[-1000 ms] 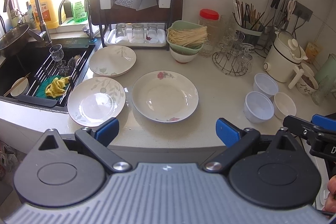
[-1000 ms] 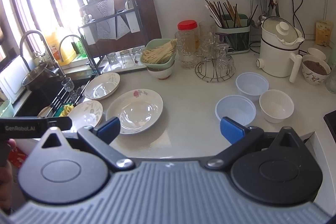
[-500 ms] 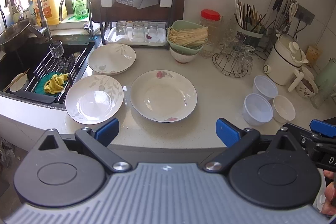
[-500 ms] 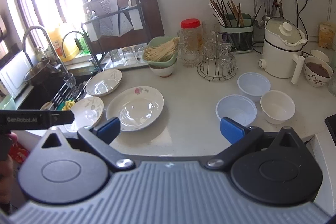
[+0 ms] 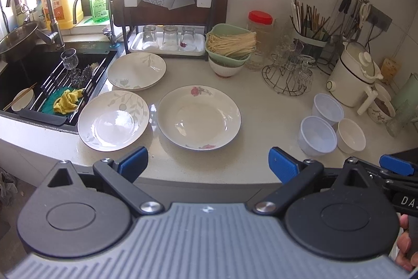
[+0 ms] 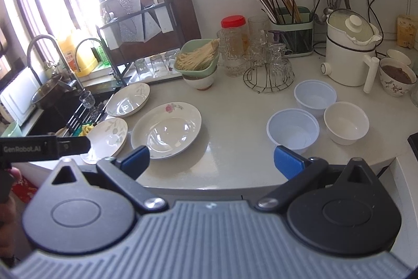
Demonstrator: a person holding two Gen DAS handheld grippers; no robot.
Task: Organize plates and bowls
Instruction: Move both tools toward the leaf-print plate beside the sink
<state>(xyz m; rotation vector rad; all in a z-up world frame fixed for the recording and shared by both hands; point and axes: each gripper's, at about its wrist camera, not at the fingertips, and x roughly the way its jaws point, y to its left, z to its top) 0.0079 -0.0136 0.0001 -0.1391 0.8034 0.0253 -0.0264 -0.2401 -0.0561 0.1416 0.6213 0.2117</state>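
Leaf plate [image 6: 105,136] partly hidden behind left tool [image 6: 44,147].

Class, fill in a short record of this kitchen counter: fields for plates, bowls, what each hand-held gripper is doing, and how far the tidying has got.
Plates: rose plate; two leaf-pattern plates, all lying separately on the counter
Bowls: two translucent bowls and a white bowl, grouped right of the plates, not nested
Left hand-held gripper: open, empty, short of the plates
Right hand-held gripper: open, empty, short of the bowls
Progress: nothing stacked yet
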